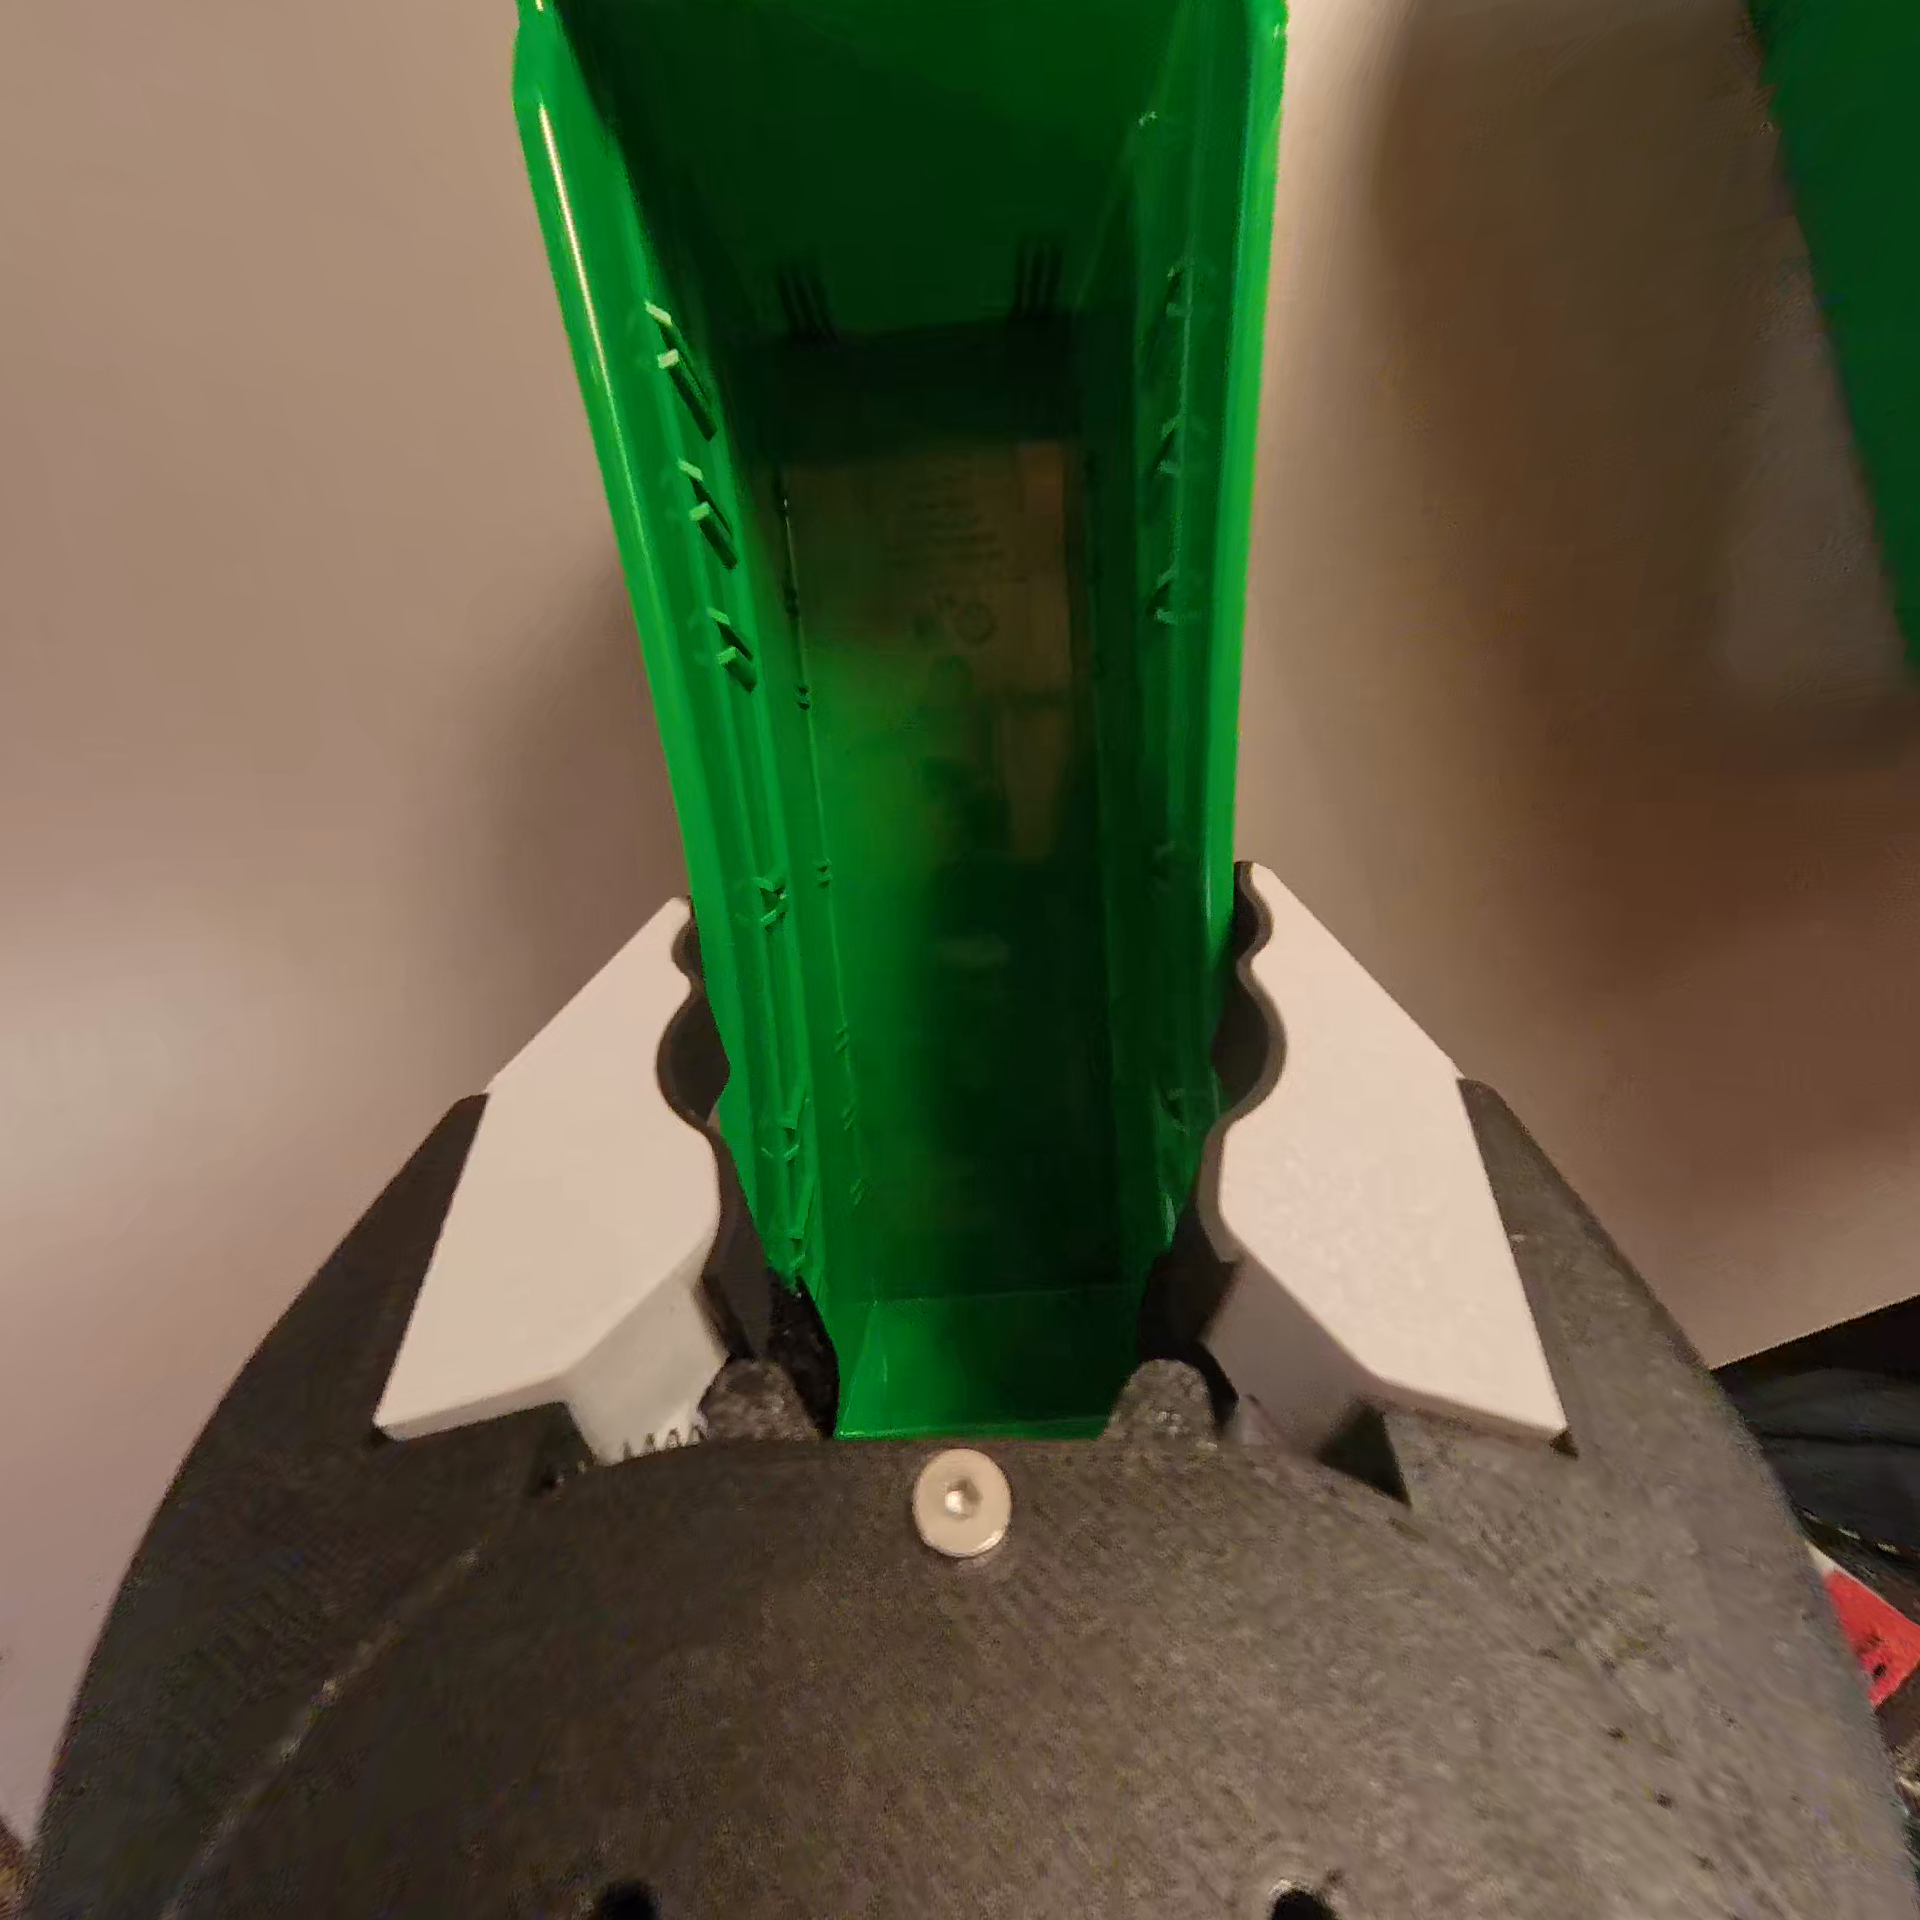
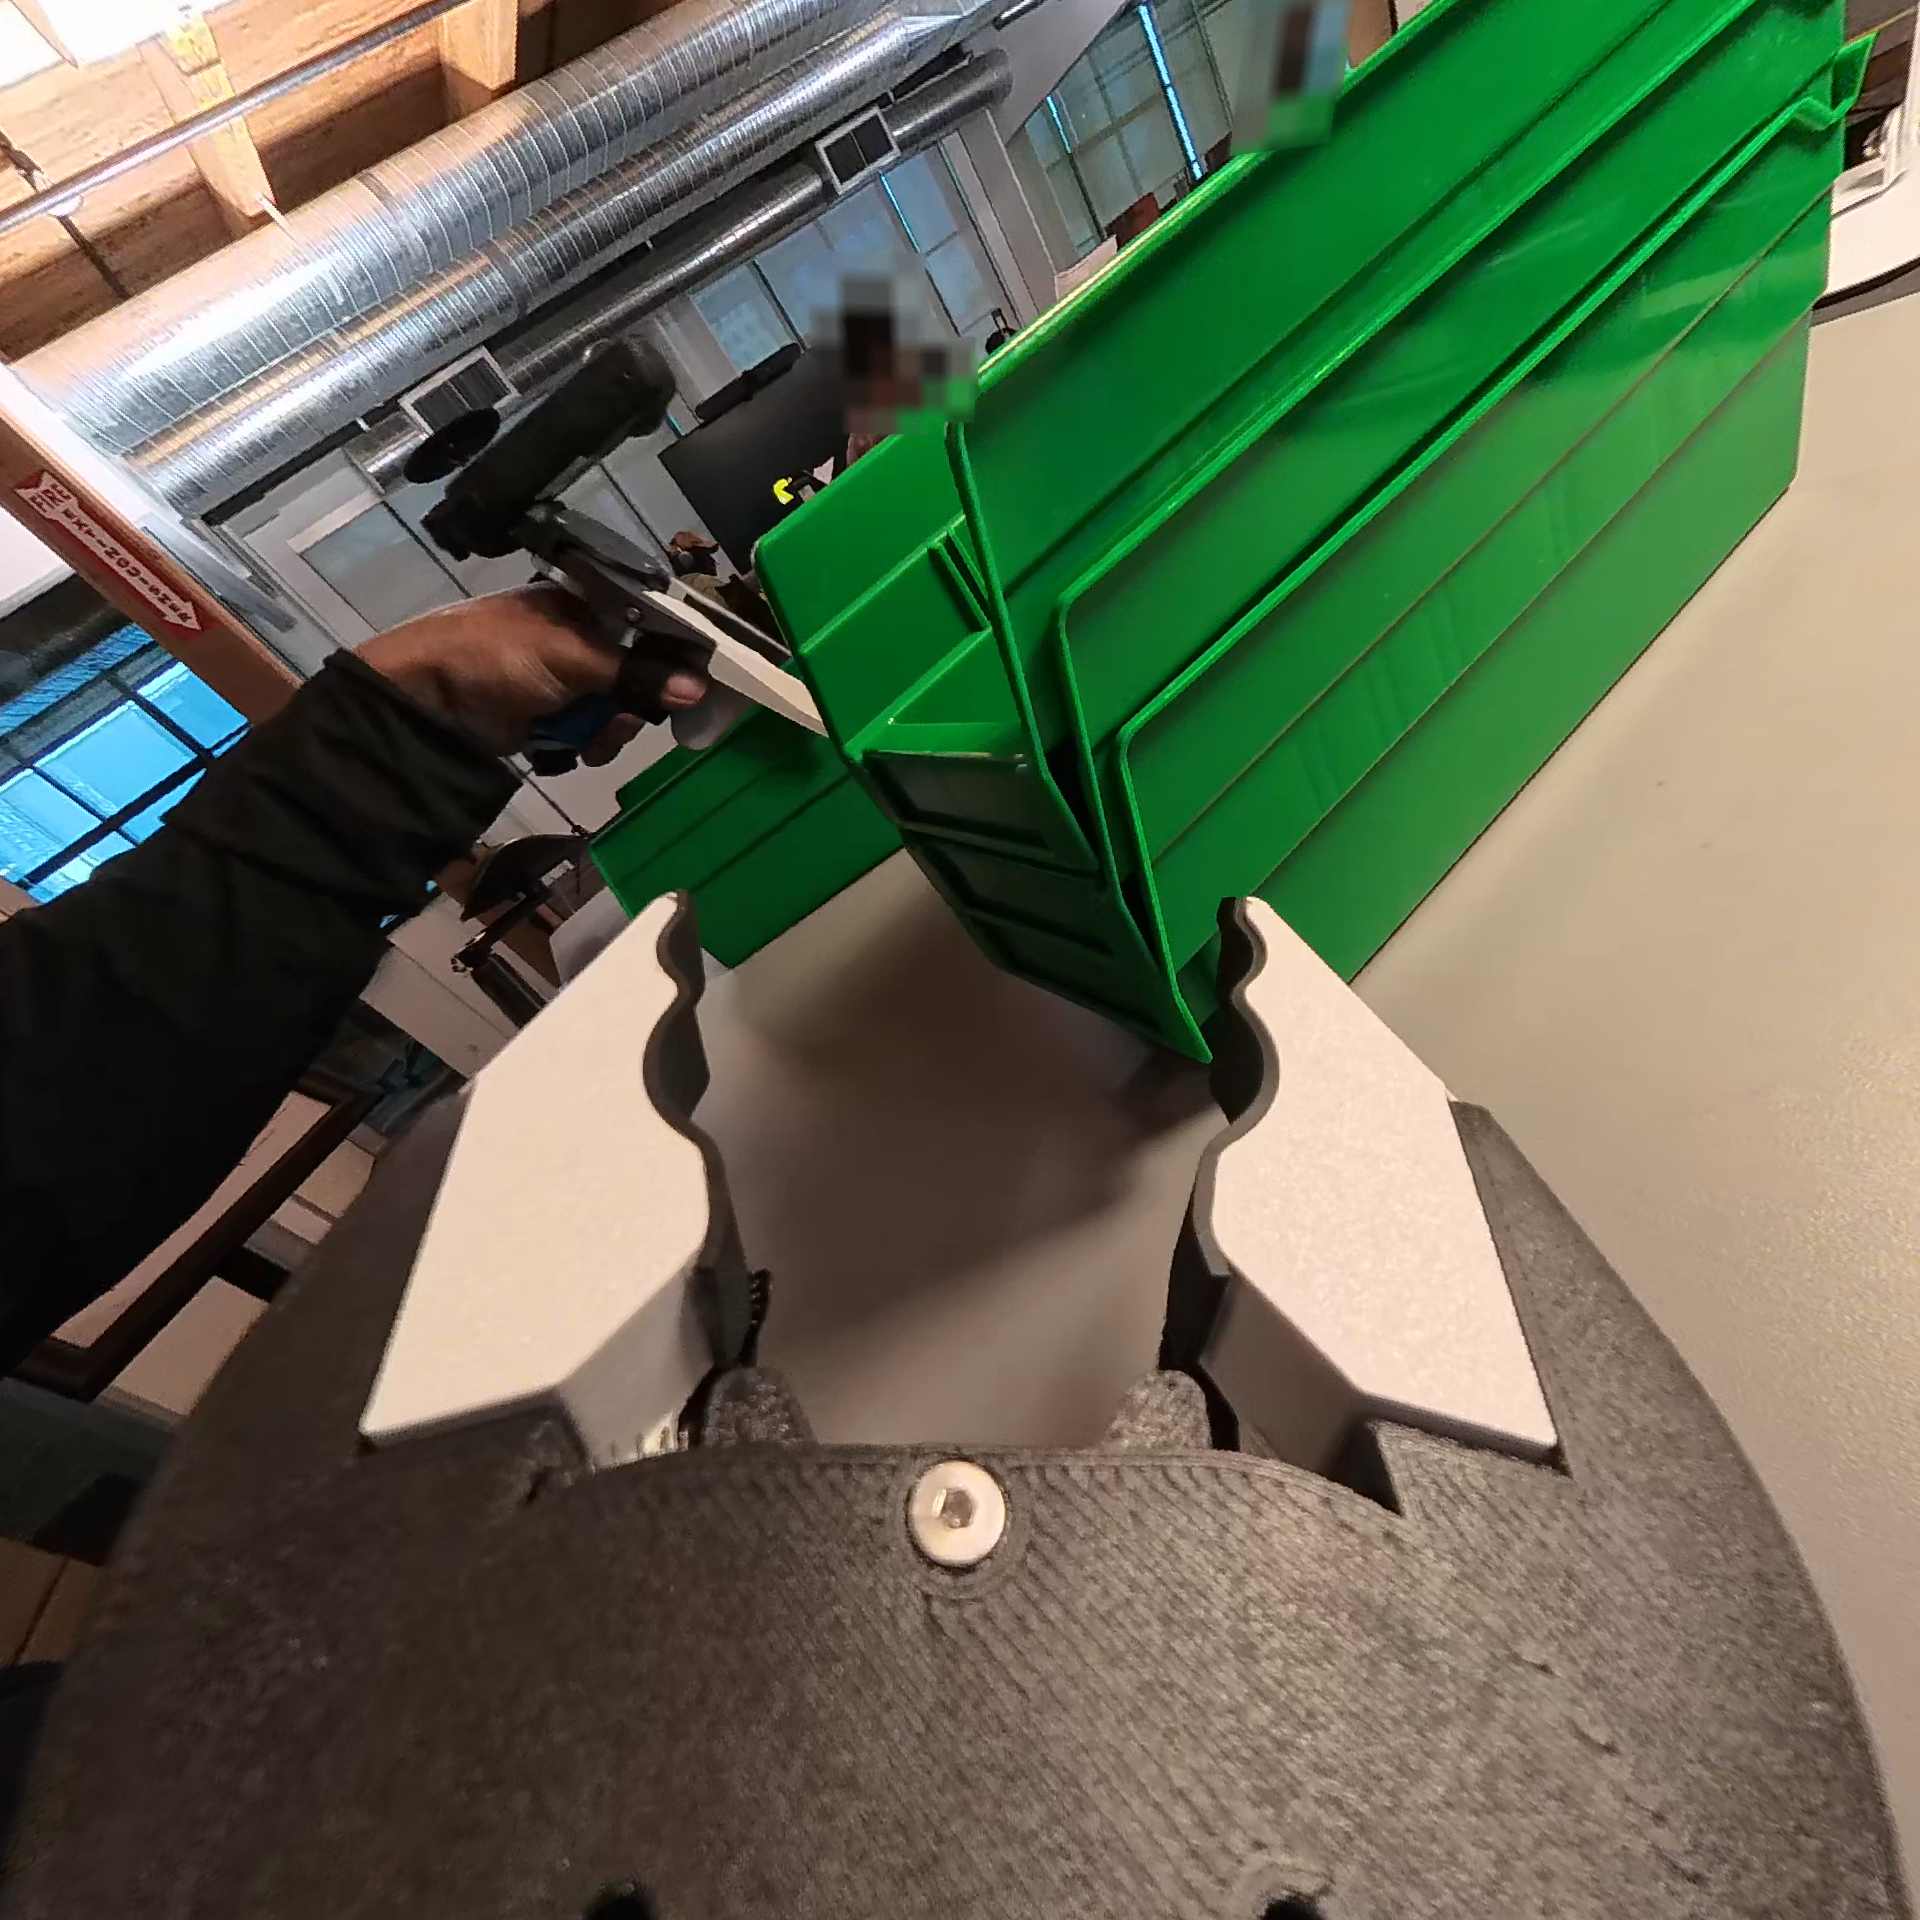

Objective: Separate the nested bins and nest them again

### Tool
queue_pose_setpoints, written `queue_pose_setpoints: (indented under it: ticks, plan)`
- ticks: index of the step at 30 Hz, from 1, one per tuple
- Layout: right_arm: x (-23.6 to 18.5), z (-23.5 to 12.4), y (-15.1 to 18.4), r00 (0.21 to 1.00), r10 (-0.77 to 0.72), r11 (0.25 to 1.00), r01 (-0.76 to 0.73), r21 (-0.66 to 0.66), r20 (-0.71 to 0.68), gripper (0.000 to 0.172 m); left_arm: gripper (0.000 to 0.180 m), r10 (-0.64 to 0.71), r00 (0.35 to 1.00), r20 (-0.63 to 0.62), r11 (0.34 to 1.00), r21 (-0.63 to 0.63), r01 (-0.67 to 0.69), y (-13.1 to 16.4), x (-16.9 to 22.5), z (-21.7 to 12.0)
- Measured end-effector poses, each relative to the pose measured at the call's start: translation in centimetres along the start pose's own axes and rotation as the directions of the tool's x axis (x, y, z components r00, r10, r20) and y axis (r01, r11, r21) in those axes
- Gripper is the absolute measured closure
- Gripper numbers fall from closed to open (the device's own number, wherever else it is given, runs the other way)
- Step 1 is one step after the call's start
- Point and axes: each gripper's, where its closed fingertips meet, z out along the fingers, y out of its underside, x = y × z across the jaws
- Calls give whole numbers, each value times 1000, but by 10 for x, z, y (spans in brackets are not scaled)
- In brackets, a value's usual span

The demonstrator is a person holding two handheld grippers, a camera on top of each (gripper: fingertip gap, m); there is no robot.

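Black textured gripper bodies fill the bottom of both wrist views, each w/ a silver screw at centre. My left gripper (image 1: 961,914) has its two white fingers w/ dark wavy pads clamped on a narrow green plastic bin (image 1: 914,520); the bin runs from bottom centre up past the top edge of the frame, open side toward the camera. Both pads (image 1: 1242,997) press on the bin's outer side walls, left & right. Small moulded ribs line the inner walls, and a pale label shows faintly through the bin floor. Behind is a plain beige surface; a blurred green edge of another bin (image 1: 1860,312) sits in the upper right corner.

My right gripper (image 2: 961,935) is spread wide, w/ only the grey tabletop (image 2: 1610,1039) between the fingers. A stack of nested green plastic bins (image 2: 1403,520) stands tilted on that table, centre to upper right; its lowest front corner comes down just beside my right pad (image 2: 1242,997), though I can't tell if they touch. At left centre, my left hand (image 2: 499,665) in a dark sleeve holds the left gripper (image 2: 727,675) on the separate green bin (image 2: 748,821), beside the stack's front end. Silver ceiling ducts (image 2: 468,260) & wooden beams (image 2: 312,83) cross the upper left.
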Motion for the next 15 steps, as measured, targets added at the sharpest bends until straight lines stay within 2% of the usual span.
queue_pose_setpoints:
  ticks: [5, 10, 15]
  plan:
    - [0, 0, 0, 1000, 5, 1000, -5, 0, 2, 72, 86, -56, 989, -135, 988, 134, 74, -22, 33, -30]
    - [1, 0, 0, 1000, 8, 1000, -8, -2, 1, 72, 87, -94, 958, -270, 932, 316, 180, -68, 77, -98]
    - [1, 0, 0, 1000, 14, 1000, -14, 1, 4, 72, 84, -104, 876, -472, 850, 415, 324, -120, 145, -160]
